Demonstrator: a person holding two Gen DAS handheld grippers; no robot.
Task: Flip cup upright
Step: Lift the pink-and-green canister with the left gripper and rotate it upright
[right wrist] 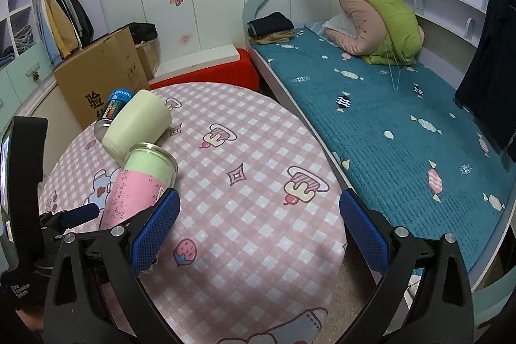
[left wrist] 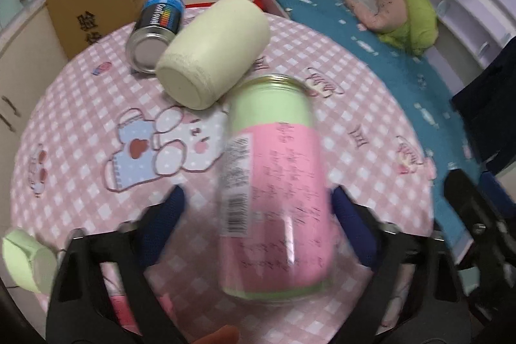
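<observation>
- Lying on its side on the table [right wrist: 258, 150], the pink-and-green cup [left wrist: 274, 182], long axis running straight away from the left gripper [left wrist: 254, 215].
- Straddling the cup with jaws wide, not visibly pressing.
- Idling wide and empty off to the cup's right, the right gripper [right wrist: 259, 221].

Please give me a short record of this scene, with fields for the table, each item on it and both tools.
table: round, pink checked cloth
pink and green can: lying between the left tool's open fingers, grip unclear, blurred
cream cup: on its side, base toward the camera
dark can: on its side behind the cup
right tool: open, holding nothing, over the table
</observation>
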